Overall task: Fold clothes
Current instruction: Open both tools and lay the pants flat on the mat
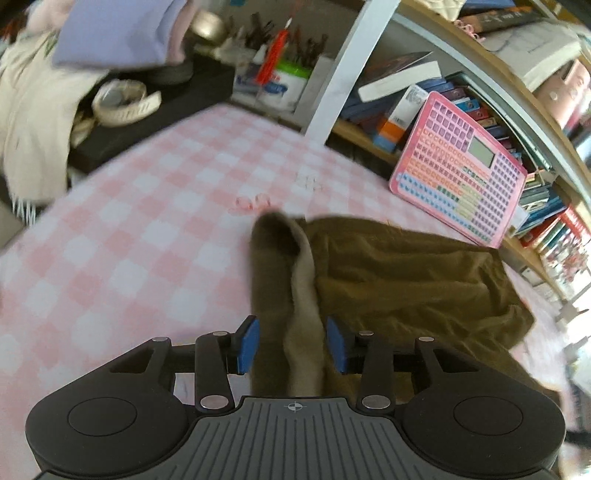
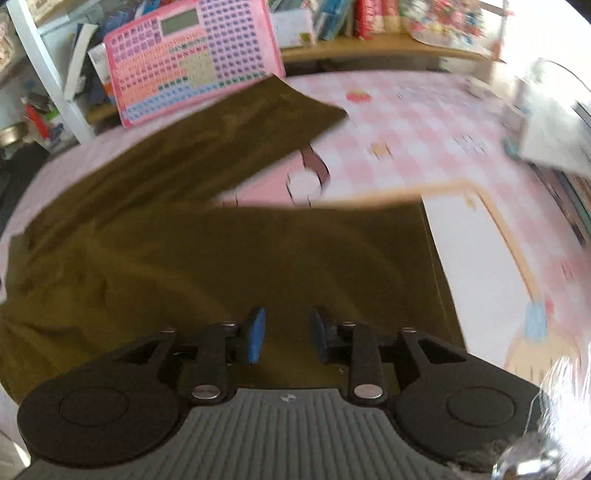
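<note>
Olive-brown garment (image 1: pixel 406 280) lies spread on a pink-and-white checked worktop (image 1: pixel 129 229), filling the lower right of the left wrist frame and most of the lower left and centre of the right wrist frame (image 2: pixel 184 258). Looks like trousers: two legs fan out in the right view, one reaching up toward centre top, the other running flat to the right. Both frames motion-blurred.

Left gripper (image 1: pixel 291 345): blue fingers (image 1: pixel 248 345) apart, a raised fold of the garment with a paler lining strip (image 1: pixel 304 295) passing between them; pads appear not to press on the cloth, though contact is hard to tell in the blur.

Right gripper (image 2: pixel 286 334): fingers (image 2: pixel 256 334) apart, over the flat cloth, nothing between them.

Pink keypad toy tablet (image 1: pixel 458 177) leans against a bookshelf (image 1: pixel 406 110) at right of the left view, upper left of the right view (image 2: pixel 192 55). Cream clothing (image 1: pixel 33 122) and a lilac item (image 1: pixel 118 33) sit upper left in the left view. Small cartoon prints on the worktop cover (image 2: pixel 358 96).
</note>
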A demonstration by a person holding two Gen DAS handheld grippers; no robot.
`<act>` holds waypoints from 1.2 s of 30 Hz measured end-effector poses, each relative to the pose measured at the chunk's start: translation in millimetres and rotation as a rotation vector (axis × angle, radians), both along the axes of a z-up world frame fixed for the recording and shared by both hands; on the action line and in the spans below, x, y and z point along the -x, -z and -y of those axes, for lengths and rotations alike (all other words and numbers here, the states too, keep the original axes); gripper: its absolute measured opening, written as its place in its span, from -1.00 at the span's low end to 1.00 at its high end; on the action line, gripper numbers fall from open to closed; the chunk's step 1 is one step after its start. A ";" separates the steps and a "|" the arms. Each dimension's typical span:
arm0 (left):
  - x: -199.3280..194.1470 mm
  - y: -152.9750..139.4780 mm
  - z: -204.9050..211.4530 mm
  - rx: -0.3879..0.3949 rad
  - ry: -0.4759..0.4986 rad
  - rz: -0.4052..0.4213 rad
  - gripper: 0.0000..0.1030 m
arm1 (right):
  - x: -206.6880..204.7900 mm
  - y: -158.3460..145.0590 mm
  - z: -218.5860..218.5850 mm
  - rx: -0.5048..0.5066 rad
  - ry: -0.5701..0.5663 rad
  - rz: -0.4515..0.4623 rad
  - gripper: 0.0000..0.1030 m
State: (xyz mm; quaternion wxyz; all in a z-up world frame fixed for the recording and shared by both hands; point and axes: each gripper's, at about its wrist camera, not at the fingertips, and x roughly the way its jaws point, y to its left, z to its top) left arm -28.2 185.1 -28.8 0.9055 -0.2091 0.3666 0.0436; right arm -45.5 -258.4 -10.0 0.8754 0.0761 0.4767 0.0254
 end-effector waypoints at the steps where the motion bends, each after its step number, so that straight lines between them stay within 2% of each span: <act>1: -7.0 1.8 -0.2 -0.004 0.013 0.010 -0.28 | 11.0 3.7 -4.5 0.012 0.017 -0.005 -0.38; 2: -14.1 3.6 -0.4 -0.009 0.026 0.020 -0.34 | 17.7 7.9 -8.9 0.025 0.022 -0.013 -0.38; 3: -20.4 6.4 -0.2 -0.004 0.048 0.020 -0.83 | 23.5 11.4 -12.6 0.039 0.022 -0.020 -0.38; 4: -26.3 9.9 0.3 0.008 0.076 0.012 -0.96 | 27.6 13.5 -16.4 0.057 0.018 -0.022 -0.38; 5: -29.1 11.8 -1.0 0.022 0.086 0.012 -0.97 | 29.3 13.7 -18.7 0.075 0.008 -0.020 -0.37; 8: -12.5 3.7 -21.2 0.141 0.014 0.097 -0.97 | 30.7 13.1 -21.3 0.115 -0.006 -0.027 -0.37; 10: -2.9 3.8 -31.5 0.179 -0.016 0.112 -0.97 | 29.7 14.0 -20.6 0.136 -0.011 -0.037 -0.37; 14: -9.1 32.8 -42.1 0.173 -0.044 0.023 -0.91 | 25.1 15.6 -18.4 0.153 -0.028 -0.043 -0.24; 17: -7.1 34.5 -39.5 0.148 -0.038 0.016 -0.84 | 21.4 15.9 -16.9 0.159 -0.041 -0.046 -0.20; 18: -6.3 32.8 -39.5 0.141 -0.039 0.011 -0.77 | 20.3 16.0 -16.4 0.161 -0.045 -0.046 -0.17; 21: 2.1 19.1 -39.9 0.088 -0.057 0.022 -0.77 | 19.7 16.1 -12.2 0.149 -0.055 -0.041 -0.08; 24: 24.4 -7.0 -35.0 0.049 -0.057 0.129 -0.78 | 24.6 9.6 -0.8 0.114 -0.057 -0.022 -0.04; 27: 53.1 -28.8 -19.7 0.022 -0.037 0.174 -0.75 | 33.8 1.9 11.3 0.071 -0.065 0.007 0.07; 31: 83.4 -35.8 15.1 -0.038 -0.011 0.132 -0.74 | 47.6 -4.0 22.5 0.055 -0.071 0.046 0.20; 36: 110.1 -26.4 53.8 -0.015 -0.021 0.069 -0.73 | 70.6 -7.7 41.2 0.022 -0.045 0.084 0.25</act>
